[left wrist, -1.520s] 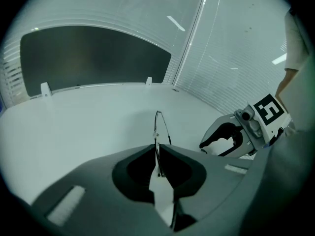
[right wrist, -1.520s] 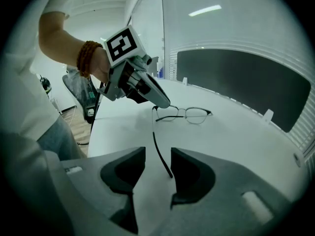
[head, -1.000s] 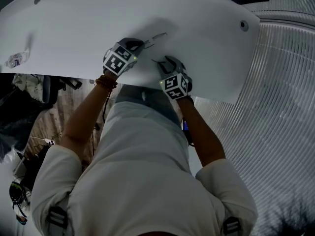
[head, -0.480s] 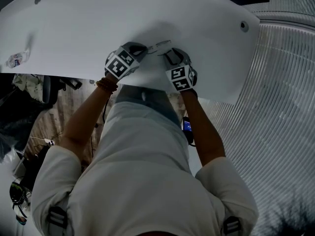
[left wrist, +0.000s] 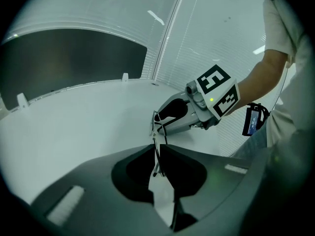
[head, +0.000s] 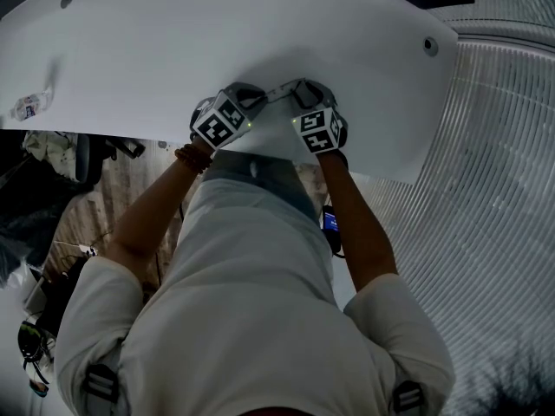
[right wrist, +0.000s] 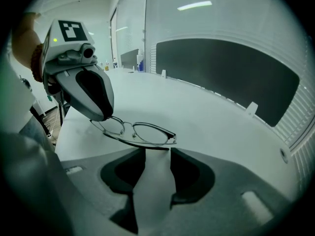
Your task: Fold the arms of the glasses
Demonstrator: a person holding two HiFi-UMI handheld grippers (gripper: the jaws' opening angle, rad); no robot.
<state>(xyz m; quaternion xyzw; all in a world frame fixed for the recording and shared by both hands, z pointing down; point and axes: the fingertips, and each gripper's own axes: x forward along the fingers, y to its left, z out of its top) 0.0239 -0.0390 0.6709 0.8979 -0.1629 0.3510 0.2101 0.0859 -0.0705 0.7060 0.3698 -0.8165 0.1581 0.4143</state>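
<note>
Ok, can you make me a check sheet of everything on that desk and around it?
Surface: white table, smooth, with round holes near its corners.
Job's things: glasses, low over the table between the two grippers.
Clutter: one small crumpled clear thing at the table's left edge.
Grippers: left gripper, tongs opening with a glasses arm between them; can't tell if they still pinch it. Right gripper, tongs apart, a glasses arm just at their tips.
Cables: a thin lead runs down to a small dark box at the person's waist.
Surroundings: dark panel behind the table, pale slatted surface beside it, dim light.
</note>
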